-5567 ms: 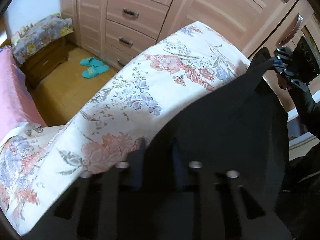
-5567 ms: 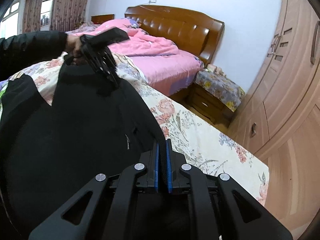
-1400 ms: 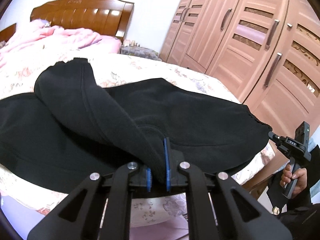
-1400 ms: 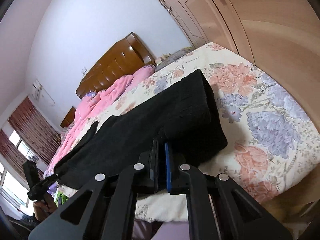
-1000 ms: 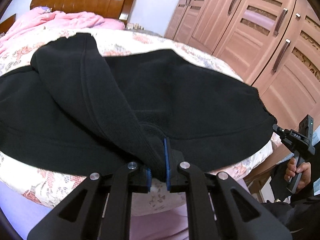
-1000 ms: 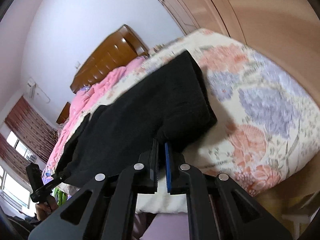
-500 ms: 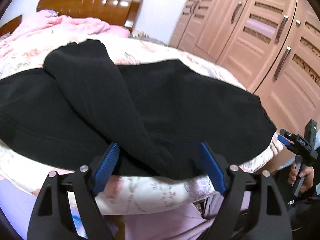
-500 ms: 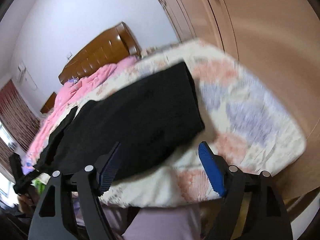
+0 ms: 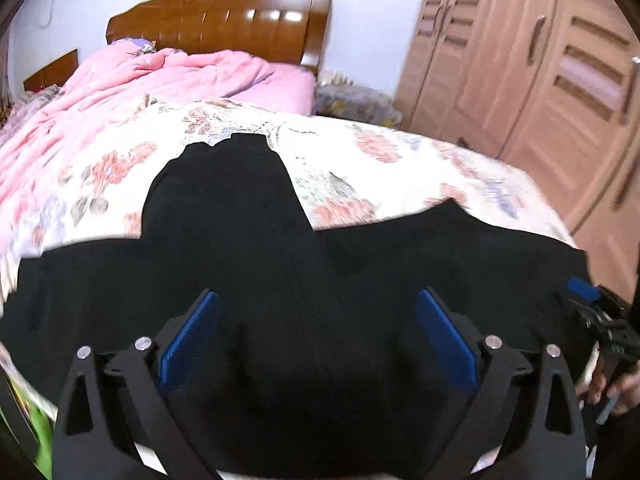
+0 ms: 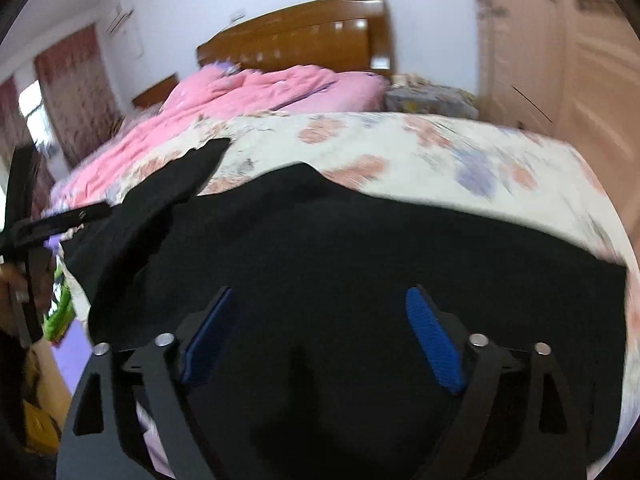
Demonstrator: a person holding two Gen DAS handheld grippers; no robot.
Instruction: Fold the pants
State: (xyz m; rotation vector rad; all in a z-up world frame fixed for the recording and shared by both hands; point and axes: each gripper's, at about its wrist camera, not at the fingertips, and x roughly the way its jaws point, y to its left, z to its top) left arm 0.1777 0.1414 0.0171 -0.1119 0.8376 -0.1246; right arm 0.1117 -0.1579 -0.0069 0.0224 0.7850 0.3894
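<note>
Both sets of jaws stand wide apart, gripping nothing. The left gripper [image 9: 316, 340] hovers over the black pants [image 9: 248, 264], whose cloth fills the gap between its blue pads [image 9: 190, 338]; one leg runs away to the far side across the floral bedsheet [image 9: 384, 164]. The right gripper [image 10: 320, 340] likewise hangs above the pants [image 10: 360, 264], with dark fabric spread between and beyond its fingers. Farther off lie a pink quilt [image 9: 132, 92] and a wooden headboard [image 9: 224, 20]; a wardrobe [image 9: 540, 76] stands to the right.
</note>
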